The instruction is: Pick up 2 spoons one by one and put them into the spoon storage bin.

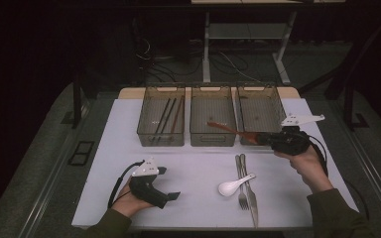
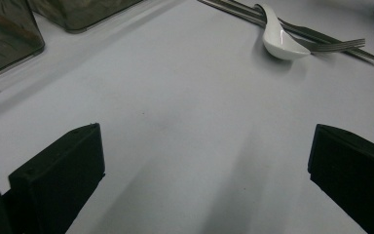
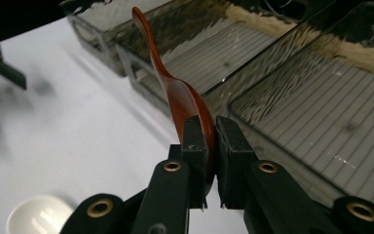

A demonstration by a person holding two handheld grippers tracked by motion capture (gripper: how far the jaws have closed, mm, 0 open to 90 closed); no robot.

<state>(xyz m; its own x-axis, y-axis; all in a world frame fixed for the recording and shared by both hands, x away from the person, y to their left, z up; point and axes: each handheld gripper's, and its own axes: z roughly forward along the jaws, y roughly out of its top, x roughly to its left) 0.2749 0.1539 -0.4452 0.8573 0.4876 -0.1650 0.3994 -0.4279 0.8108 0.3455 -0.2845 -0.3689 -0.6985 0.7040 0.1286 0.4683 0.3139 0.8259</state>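
Left tongs (image 1: pixel 171 183) resting low on the desk (image 1: pixel 198 198), jaws wide and empty. Right tongs (image 3: pixel 210 146) clamped on the bowl of a brown wooden spoon (image 3: pixel 175 92), handle out over the middle bin (image 1: pixel 213 116). Probably light, stiff, glossy, so likely slippery; safer gripped nearer the neck.

Reddish-brown wooden spoon (image 3: pixel 185 100), white ceramic spoon (image 1: pixel 232 186), smoky translucent bins (image 1: pixel 212 134), white tabletop (image 1: pixel 193 168).
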